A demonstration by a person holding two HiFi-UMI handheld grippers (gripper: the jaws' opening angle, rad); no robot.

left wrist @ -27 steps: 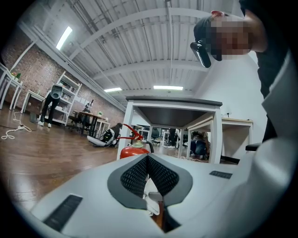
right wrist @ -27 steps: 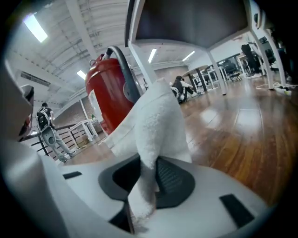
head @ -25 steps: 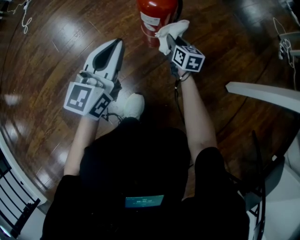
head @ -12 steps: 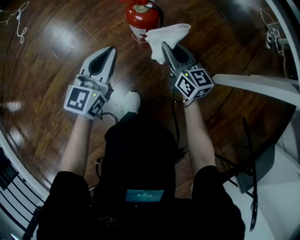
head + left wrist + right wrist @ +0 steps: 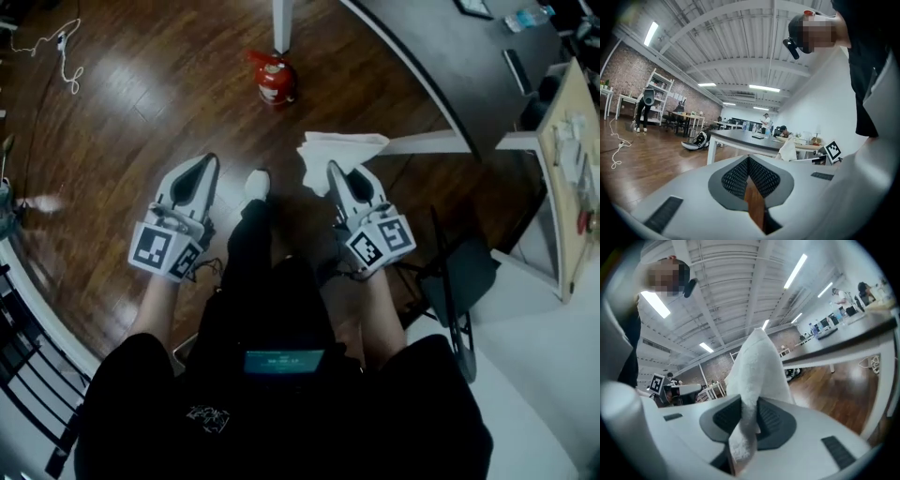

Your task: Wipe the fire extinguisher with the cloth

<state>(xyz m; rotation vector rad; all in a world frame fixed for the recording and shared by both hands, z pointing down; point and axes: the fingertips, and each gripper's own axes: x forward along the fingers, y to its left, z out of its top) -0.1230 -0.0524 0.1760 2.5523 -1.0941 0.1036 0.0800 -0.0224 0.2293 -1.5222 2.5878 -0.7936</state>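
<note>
Fire extinguisher (image 5: 273, 79): one, details too small.
Cloth (image 5: 335, 150): one, end hidden in clamped right gripper (image 5: 331, 169) jaws.
Left gripper (image 5: 209, 160): jaws together, empty.

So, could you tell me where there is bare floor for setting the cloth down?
Bare wooden floor lies between the fire extinguisher and the white cable, and from it down to the shoe. Table and chair crowd the right, beyond the cloth.

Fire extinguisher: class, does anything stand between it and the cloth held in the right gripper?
Nothing visible does. Only bare wooden floor lies between the cloth and the fire extinguisher; the shoe sits off to the left.
</note>
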